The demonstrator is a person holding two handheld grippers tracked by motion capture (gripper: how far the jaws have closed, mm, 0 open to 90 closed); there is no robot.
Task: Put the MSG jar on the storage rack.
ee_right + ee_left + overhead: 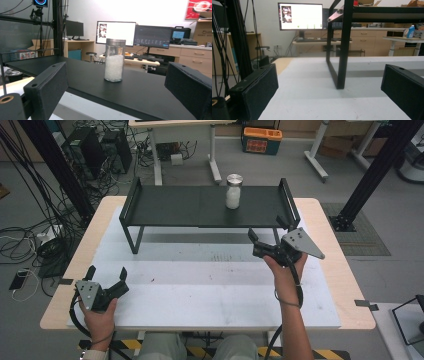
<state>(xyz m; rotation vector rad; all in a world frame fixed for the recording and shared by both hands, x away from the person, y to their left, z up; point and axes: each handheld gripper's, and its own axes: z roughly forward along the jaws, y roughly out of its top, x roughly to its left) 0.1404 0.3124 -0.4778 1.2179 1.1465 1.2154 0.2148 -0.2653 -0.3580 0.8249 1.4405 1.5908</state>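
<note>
1. High view. A glass jar (233, 191) with a metal lid, holding white grains, stands upright on the black shelf (175, 206), right of the shelf's middle. The right gripper (266, 235) is raised off the white table mat (200, 285) just in front of the shelf's right end, jaws spread and pointed toward the jar, not touching it. The left gripper (106, 274) sits low at the mat's near left corner, jaws spread, well apart from the shelf.

2. Left gripper view. Jaws wide apart, nothing between them. Ahead is bare mat and the shelf's left leg (342, 50); the deck passes overhead.

3. Right gripper view. Jaws wide apart, empty. The jar (114, 60) stands centred between them but farther back on the deck, so the reach looks lined up, not yet closed in.

4. Risks, as judged:
   - Jar is tall and narrow; a jaw clipping its side on approach could tip it and roll it off the deck.
   - Smooth glass could slip under a weak or high grip near the lid.
   - A low approach could catch the shelf's front edge.
</note>
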